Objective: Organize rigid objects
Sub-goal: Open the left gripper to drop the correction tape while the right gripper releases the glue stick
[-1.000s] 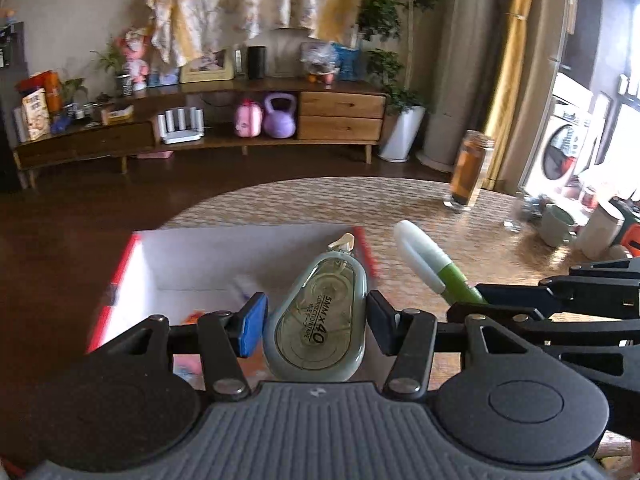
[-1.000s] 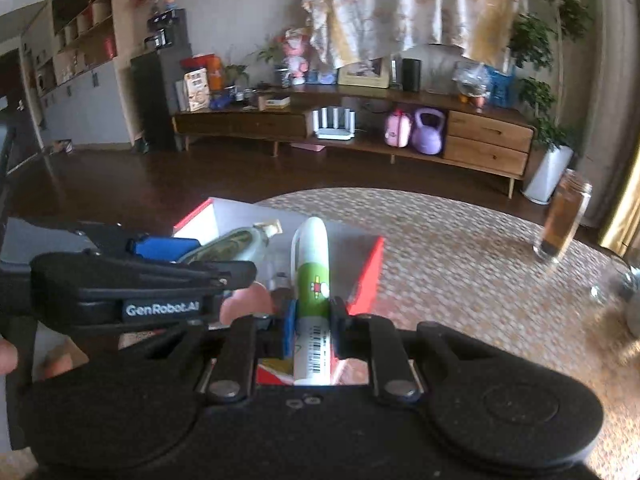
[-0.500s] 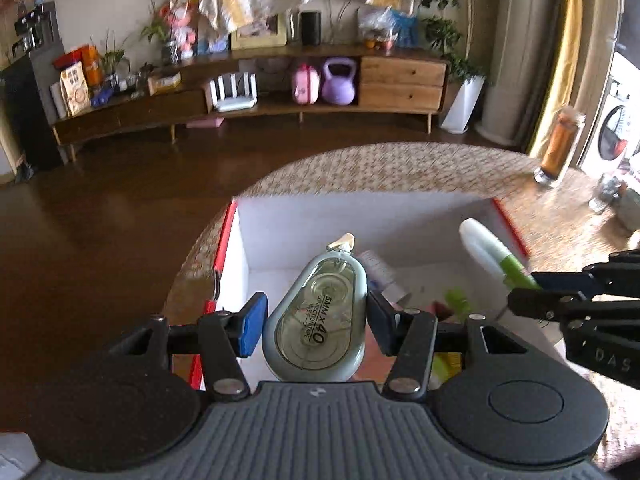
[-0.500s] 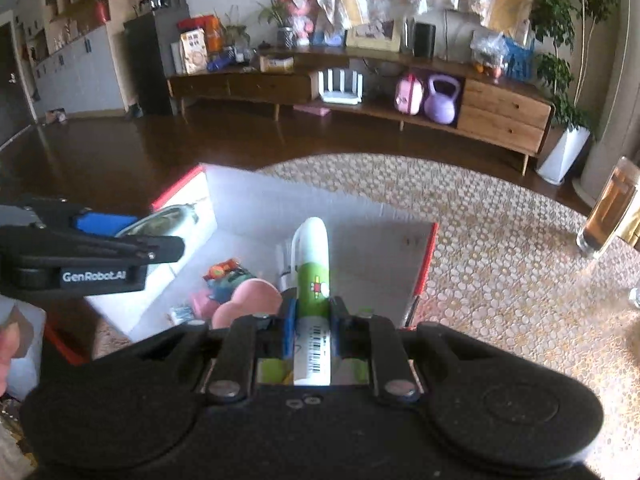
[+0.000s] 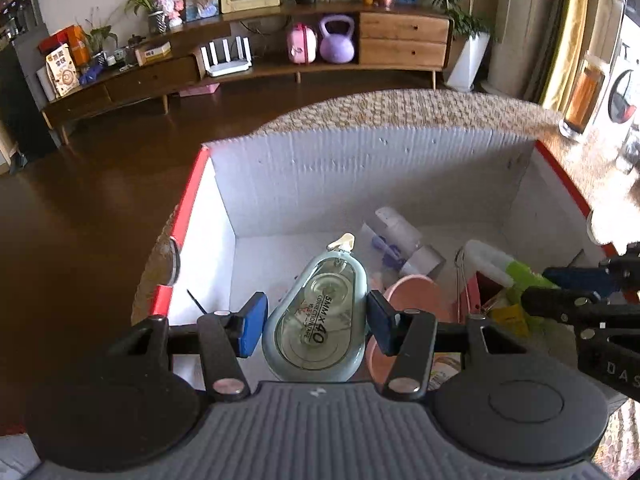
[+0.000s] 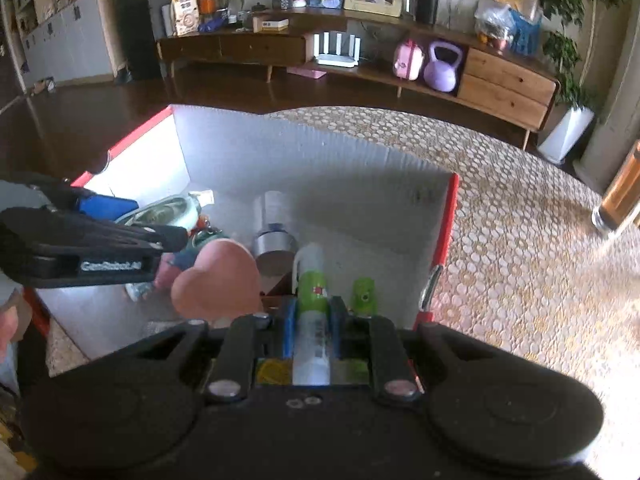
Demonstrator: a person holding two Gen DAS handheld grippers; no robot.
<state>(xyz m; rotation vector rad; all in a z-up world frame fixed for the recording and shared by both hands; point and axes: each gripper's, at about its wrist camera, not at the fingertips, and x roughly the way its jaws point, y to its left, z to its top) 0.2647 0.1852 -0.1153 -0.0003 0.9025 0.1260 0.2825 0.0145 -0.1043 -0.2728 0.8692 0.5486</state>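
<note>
Correction tape: pale mint-green shell, clear window, black lettering
Glue stick: white with a lime-green band
Box: white ribbed walls, red rim
Left gripper pads: bright blue
Tablecloth: beige and gold, small honeycomb pattern
Heart-shaped piece: salmon pink

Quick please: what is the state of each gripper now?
Left gripper: shut on the correction tape.
Right gripper: shut on the green-white tube.
</note>
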